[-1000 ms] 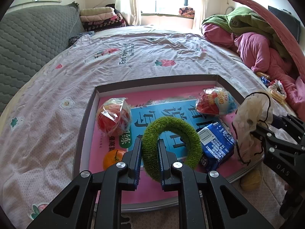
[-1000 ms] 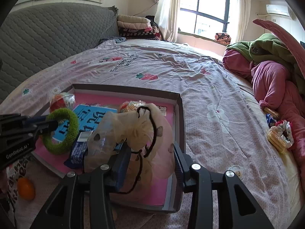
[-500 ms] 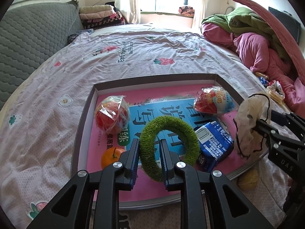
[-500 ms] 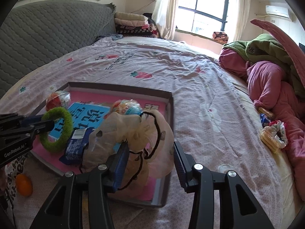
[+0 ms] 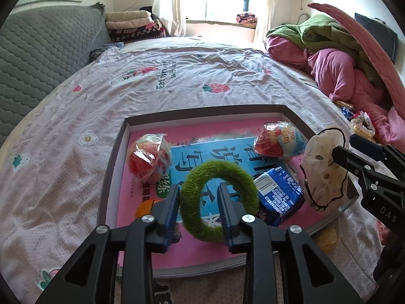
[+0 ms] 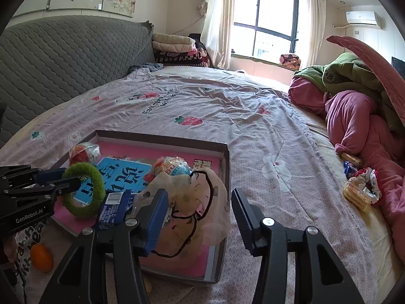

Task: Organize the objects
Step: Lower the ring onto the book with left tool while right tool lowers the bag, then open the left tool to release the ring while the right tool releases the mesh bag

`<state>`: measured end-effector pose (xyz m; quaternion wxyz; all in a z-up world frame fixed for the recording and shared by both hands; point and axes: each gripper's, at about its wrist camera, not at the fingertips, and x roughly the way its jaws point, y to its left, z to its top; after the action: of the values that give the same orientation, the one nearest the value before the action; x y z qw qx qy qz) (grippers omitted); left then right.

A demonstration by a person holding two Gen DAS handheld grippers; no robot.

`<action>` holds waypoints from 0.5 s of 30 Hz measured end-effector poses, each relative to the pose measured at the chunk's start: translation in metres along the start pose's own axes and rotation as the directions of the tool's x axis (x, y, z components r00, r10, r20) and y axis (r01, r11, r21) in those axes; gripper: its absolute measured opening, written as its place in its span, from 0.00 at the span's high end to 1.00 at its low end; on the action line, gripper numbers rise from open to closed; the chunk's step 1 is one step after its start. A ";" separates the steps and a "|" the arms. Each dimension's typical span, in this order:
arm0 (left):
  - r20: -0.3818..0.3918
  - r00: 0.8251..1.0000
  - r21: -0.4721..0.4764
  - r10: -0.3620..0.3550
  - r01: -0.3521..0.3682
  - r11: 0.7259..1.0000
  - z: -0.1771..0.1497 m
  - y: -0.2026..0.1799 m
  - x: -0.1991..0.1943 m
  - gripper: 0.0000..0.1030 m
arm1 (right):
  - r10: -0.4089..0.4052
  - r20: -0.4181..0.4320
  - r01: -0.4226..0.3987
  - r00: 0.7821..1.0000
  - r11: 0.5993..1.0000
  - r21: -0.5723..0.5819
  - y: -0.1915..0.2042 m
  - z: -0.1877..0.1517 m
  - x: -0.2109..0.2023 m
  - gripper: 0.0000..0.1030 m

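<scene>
A bedroom held a wide bed [image 5: 177,81] under a pale pink flowered sheet, with a grey quilted headboard [image 5: 43,58] on one side, a window behind, and a heap of pink and green bedding [image 5: 336,58] on the other.

From the left wrist, a shallow box tray [image 5: 111,172] lay on the sheet, lined with a pink and blue printed sheet. The left gripper [image 5: 198,210] straddled the near-left arc of a green fuzzy ring [image 5: 243,177], which stood tilted on edge, its hole facing the camera and its longer span running up and away toward the right. The jaws had just been opening; the left pad stood clear of the ring and the grip looked released. Two wrapped red snack balls [image 5: 149,159] [image 5: 278,139], a blue packet [image 5: 281,197] and an orange [image 5: 143,207] lay in the tray. At the right rim hung a sheer drawstring pouch [image 5: 321,174].

From the right wrist, the right gripper [image 6: 200,212] had the pouch [image 6: 192,202] between its fingers at the tray's near corner. Its jaws had just been opening; the right pad stood well off, the pouch resting against the left one, slumped rather than clasped. The ring [image 6: 86,192] stood beside the left gripper [image 6: 68,183]. An orange [image 6: 41,257] lay outside the tray.
</scene>
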<state>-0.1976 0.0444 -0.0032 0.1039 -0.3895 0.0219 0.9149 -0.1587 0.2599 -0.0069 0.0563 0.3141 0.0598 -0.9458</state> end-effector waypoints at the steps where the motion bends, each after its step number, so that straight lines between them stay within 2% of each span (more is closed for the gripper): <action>1: 0.005 1.000 0.000 0.002 -0.002 1.000 -0.001 0.001 -0.001 0.67 | 0.003 0.001 -0.003 1.000 1.000 0.000 0.000 0.000 0.000 0.50; 15: 0.030 1.000 0.014 0.009 -0.009 1.000 0.003 -0.002 -0.015 0.65 | 0.015 0.011 -0.015 1.000 1.000 0.004 0.000 0.002 -0.004 0.49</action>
<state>-0.1892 0.0445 0.0095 0.1030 -0.3751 0.0287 0.9208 -0.1563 0.2599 -0.0029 0.0632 0.3094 0.0550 -0.9472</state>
